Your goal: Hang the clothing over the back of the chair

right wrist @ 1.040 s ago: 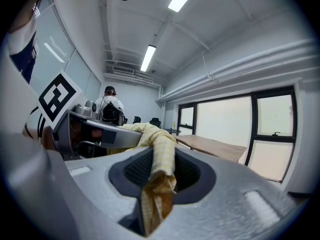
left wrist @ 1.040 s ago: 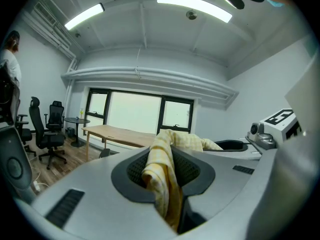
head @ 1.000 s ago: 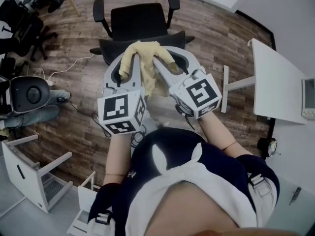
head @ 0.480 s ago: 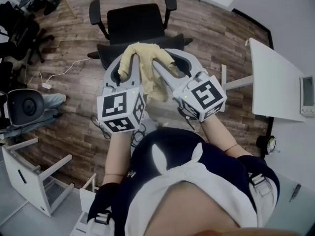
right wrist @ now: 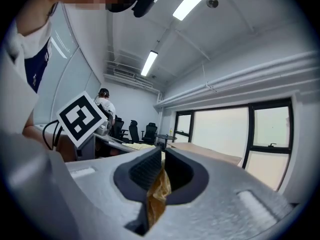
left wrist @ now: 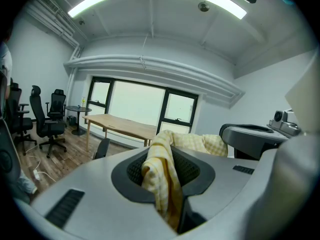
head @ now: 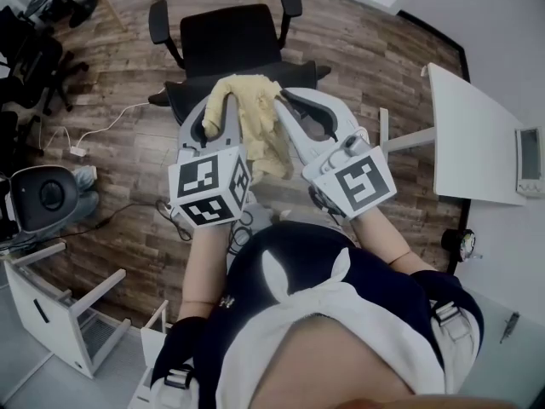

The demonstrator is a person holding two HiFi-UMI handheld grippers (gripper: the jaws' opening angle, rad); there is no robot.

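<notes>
Yellow checked clothing (head: 253,116) is bunched up and held in the air between the two grippers, above and just on the near side of the black office chair (head: 228,39), not on it. Head view: chair stands on the wood-plank floor (head: 128,156) ahead of the person, seat facing away, its backrest (head: 186,92) showing dark beneath the cloth and the jaw tips. Cannot tell from this view whether the cloth touches the backrest. Left gripper (head: 220,102) points forward and slightly down. In the left gripper view its jaws are pressed together on a fold of the fabric, which rises out from between the pads, drapes over the tip and runs off to the right towards the other gripper. Right gripper (head: 281,100) lies about level beside the left one, the tips of the two near each other with the cloth spanning them. In the right gripper view its jaws are closing, the pads almost meeting, and a crumpled strip of the fabric is pinched in the narrow slot between them. One loose end of the cloth hangs down between the two grippers towards the person. Marker cubes (head: 209,190) and (head: 358,181) sit at the rear of each gripper, with the forearms behind them. White counter (head: 473,139) stands well to the right of the chair. White cable (head: 106,124) trails over the floor at left. More black chairs (head: 30,54) are at the far left edge, and a white open shelf unit (head: 55,301) lies at lower left.
</notes>
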